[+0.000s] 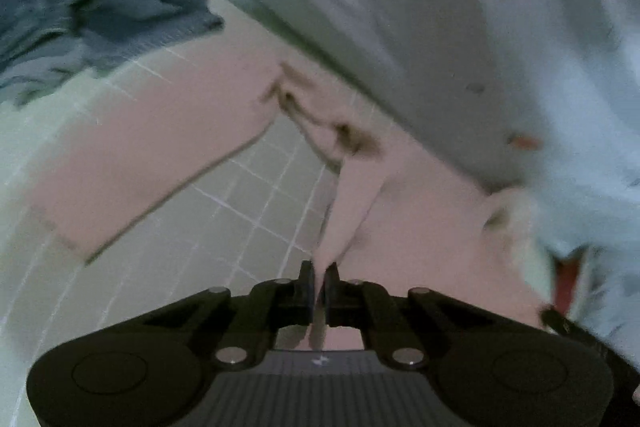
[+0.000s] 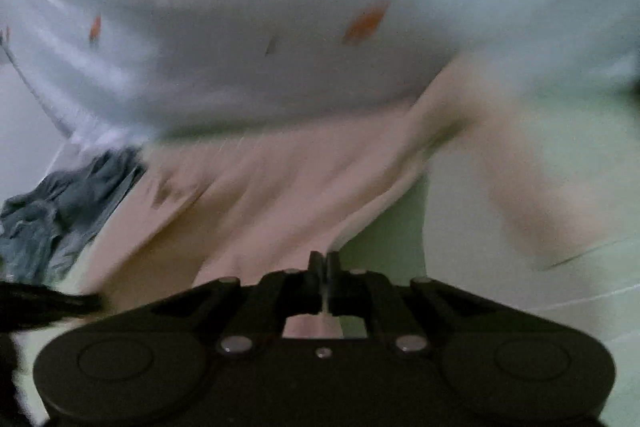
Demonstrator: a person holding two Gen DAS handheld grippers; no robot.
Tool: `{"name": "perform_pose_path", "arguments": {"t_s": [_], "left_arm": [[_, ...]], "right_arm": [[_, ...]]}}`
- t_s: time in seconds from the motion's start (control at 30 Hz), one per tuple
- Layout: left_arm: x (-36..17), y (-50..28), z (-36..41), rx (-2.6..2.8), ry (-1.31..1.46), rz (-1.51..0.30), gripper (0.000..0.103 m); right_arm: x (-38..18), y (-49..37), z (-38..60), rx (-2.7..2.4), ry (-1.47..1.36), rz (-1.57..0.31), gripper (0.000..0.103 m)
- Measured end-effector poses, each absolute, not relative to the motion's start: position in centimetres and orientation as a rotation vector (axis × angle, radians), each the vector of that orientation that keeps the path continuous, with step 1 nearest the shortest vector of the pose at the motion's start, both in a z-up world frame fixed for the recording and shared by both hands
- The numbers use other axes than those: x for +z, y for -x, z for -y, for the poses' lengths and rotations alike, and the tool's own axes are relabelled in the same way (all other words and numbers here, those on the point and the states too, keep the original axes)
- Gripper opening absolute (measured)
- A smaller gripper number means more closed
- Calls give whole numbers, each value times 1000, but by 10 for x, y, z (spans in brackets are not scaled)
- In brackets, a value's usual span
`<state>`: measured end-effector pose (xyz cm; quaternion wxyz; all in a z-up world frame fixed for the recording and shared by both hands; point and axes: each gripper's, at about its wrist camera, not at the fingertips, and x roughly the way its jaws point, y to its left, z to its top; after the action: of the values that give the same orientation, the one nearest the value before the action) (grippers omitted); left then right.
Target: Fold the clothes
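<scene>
Left tongs (image 1: 319,273) and right tongs (image 2: 323,261), each pinching an edge of the pink garment (image 1: 160,143), which stretches across frame centre over the gridded green surface (image 1: 256,203). Upper left: crumpled blue garment (image 1: 80,15). Above: a person's white shirt (image 2: 280,7).

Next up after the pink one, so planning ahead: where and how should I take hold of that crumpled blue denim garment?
Judging from the blur, the denim garment lies bunched in a heap on the gridded mat, beyond the pink garment now pinched by the left gripper and right gripper. Pinch its flat loose edge nearest the pink garment, coming in low from that side; the folds elsewhere look too thick.
</scene>
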<state>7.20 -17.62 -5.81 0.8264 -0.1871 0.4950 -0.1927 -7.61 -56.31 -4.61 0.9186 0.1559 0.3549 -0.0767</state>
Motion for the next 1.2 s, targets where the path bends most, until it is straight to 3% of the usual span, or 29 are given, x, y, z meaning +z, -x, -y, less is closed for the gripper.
{"name": "perform_pose_path", "arguments": {"t_s": [0.2,0.4,0.5,0.57,0.6,0.63,0.67,0.73,0.77,0.93,1.2], "left_arm": [[-115,-21,160,-328,304,-1230,6],[-126,7,146,-263,294,-1271,7],[-124,6,142,-220,261,-1280,17],[-118,7,142,-188,235,-1260,47],[-114,8,141,-170,227,-1244,57],[-111,10,140,-159,225,-1217,72],[-107,13,140,-149,225,-1190,79],[-101,11,144,-143,223,-1148,83],[-99,8,149,-143,216,-1134,85],[-95,0,173,-173,177,-1104,86],[-84,-23,233,-257,84,-1037,89]], "right_arm": [[-81,168,595,-292,-424,-854,2],[-106,200,561,-284,-371,-944,2],[-105,201,566,-294,-375,-939,3],[-105,201,569,-302,-378,-935,5],[-105,201,571,-305,-379,-934,8],[-105,201,572,-309,-381,-932,18],[-104,202,574,-313,-382,-930,25],[-104,202,577,-320,-385,-926,49],[-104,202,579,-324,-386,-925,53],[-99,196,593,-367,-355,-859,102],[-104,164,659,-464,-445,-714,103]]}}
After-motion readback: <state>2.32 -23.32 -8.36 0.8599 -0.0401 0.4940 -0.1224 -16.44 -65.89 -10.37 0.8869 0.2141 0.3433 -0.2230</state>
